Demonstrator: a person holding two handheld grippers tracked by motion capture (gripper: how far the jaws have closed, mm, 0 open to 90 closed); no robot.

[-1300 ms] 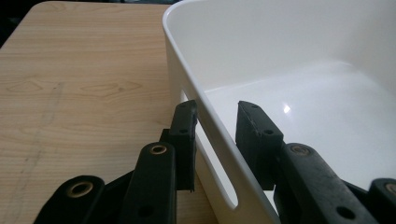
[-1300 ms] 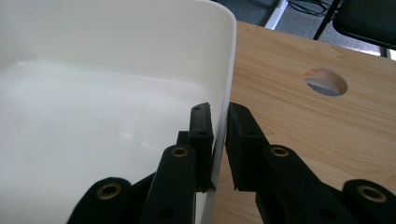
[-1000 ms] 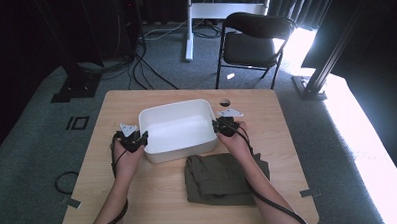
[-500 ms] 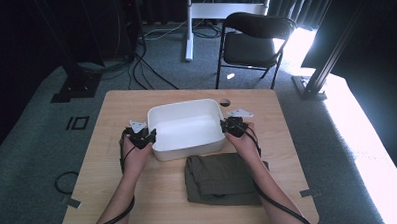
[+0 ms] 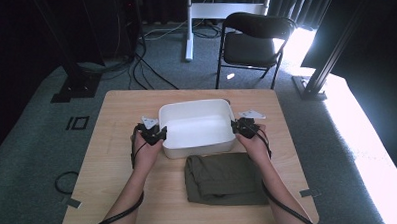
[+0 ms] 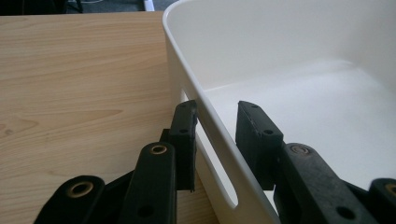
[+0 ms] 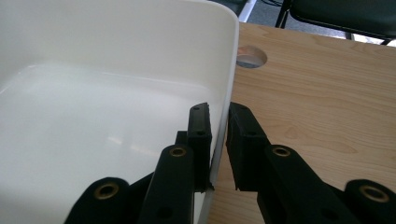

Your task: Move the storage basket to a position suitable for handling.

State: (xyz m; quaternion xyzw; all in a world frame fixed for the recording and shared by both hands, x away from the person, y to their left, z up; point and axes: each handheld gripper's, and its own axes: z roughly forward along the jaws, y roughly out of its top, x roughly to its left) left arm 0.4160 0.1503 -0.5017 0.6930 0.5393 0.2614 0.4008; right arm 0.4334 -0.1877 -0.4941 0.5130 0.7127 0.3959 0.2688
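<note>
high view: a white plastic tub (image 5: 197,127), rectangular with rounded corners and bare inside, sits on the pale wooden table (image 5: 103,160), slightly toward the far side. just on the near side of the tub lies a folded olive-green cloth (image 5: 224,178), its far edge close against the tub's near wall. the left tongs (image 5: 155,135) are at the tub's left end and the right tongs (image 5: 239,126) at its right end, each held by a hand (image 5: 147,153) coming up from the near edge.

left gripper view brings out what the high view cannot: the tub (image 6: 299,79) has a slot handle cut below its rim, and the left tongs (image 6: 217,126) straddle that wall, one jaw outside touching it, the other inside with a gap left, so they are narrowly parted and not clamped.

right gripper view shows the right tongs (image 7: 218,128) pinched tight on the tub's (image 7: 116,93) thin end wall, one jaw inside, one outside. beyond the tub's far corner a round hole (image 7: 251,56) is cut in the table (image 7: 327,88).

behind the table, past the tub, a black folding chair (image 5: 251,40) stands on grey carpet (image 5: 32,138).
</note>
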